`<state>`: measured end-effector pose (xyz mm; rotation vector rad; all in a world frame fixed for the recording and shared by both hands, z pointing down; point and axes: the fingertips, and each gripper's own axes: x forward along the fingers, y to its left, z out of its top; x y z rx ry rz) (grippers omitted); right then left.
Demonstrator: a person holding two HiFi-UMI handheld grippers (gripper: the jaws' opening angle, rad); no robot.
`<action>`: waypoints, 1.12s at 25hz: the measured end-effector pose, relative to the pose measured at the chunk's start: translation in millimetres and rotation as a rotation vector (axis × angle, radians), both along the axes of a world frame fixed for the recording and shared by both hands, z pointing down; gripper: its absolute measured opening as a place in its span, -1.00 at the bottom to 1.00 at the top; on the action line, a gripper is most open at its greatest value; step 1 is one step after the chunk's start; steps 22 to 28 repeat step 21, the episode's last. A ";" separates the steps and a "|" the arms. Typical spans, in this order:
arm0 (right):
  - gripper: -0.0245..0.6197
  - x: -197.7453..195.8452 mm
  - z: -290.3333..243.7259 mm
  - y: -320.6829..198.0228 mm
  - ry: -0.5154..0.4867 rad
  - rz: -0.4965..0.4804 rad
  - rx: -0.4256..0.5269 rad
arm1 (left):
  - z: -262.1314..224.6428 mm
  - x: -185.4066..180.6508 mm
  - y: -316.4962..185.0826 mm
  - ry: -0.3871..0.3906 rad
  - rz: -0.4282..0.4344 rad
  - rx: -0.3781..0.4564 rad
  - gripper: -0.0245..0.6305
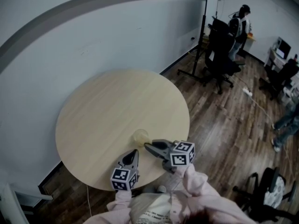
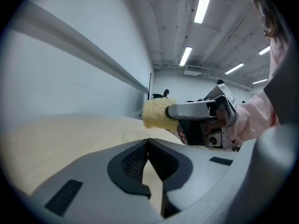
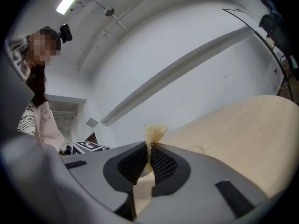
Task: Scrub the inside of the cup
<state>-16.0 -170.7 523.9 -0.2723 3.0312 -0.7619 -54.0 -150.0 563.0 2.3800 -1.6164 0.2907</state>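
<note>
A small clear cup (image 1: 140, 136) stands on the round wooden table (image 1: 107, 111), near its front edge. My left gripper (image 1: 136, 151) is shut, and its tips meet at the cup's near rim (image 2: 135, 135). The thin wall looks pinched between them. My right gripper (image 1: 146, 145) is shut on a yellow sponge (image 2: 156, 113), held just right of the cup and slightly above its rim. In the right gripper view the sponge (image 3: 153, 133) sticks up out of the closed jaws, and the cup (image 3: 198, 149) shows faintly on the table beyond.
A white wall (image 1: 70, 41) curves round the table's far and left sides. A light stand (image 1: 202, 55) and black office chairs (image 1: 219, 55) stand on the wooden floor to the right. A person (image 1: 240, 24) stands far behind, and another chair (image 1: 268, 195) is at the lower right.
</note>
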 end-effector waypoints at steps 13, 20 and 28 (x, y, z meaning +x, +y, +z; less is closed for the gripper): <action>-0.84 7.9 4.9 -3.5 -0.001 0.032 0.022 | -7.8 -7.5 1.6 -0.006 -0.021 0.011 -0.92; -0.84 1.4 6.2 -2.1 -0.003 0.024 0.036 | -7.3 -15.3 3.7 -0.007 -0.032 0.010 -0.92; -0.84 0.5 6.0 -2.0 -0.006 0.022 0.039 | -6.9 -16.3 3.9 -0.007 -0.033 0.010 -0.92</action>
